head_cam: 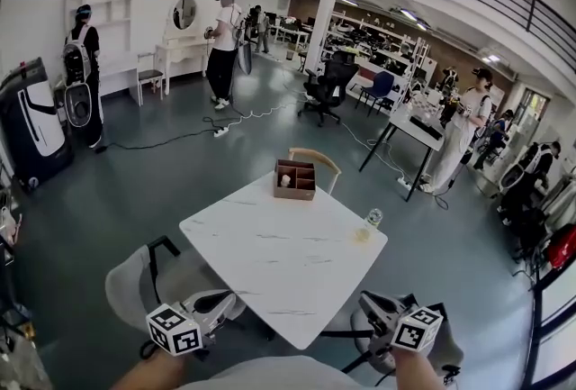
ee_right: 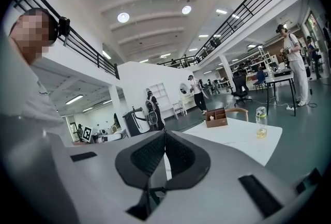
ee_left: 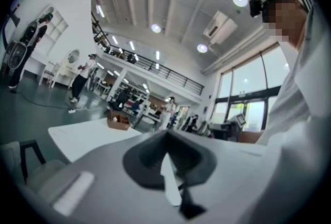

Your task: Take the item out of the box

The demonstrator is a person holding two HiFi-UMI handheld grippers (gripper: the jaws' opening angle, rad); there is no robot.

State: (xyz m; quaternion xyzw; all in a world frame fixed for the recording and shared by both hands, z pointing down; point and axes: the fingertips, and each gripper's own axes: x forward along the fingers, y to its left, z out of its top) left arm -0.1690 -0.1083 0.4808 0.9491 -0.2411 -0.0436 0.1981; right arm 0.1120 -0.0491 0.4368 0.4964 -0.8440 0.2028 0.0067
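Observation:
A brown compartmented box [head_cam: 295,179] stands at the far edge of the white table [head_cam: 270,262], with a small white item [head_cam: 285,181] in one of its left compartments. My left gripper [head_cam: 220,303] and right gripper [head_cam: 373,307] hang low beside the table's near corner, far from the box. Both are shut with nothing between the jaws. In the left gripper view the closed left gripper [ee_left: 166,133] points over the table toward the box [ee_left: 119,120]. The right gripper view shows the shut right gripper [ee_right: 165,133] with the box [ee_right: 216,117] far off.
A clear bottle [head_cam: 371,222] with yellowish liquid stands near the table's right edge. A wooden chair [head_cam: 315,158] sits behind the box and a grey chair [head_cam: 135,285] at the table's left. Several people stand around the room; a black office chair [head_cam: 324,91] lies farther back.

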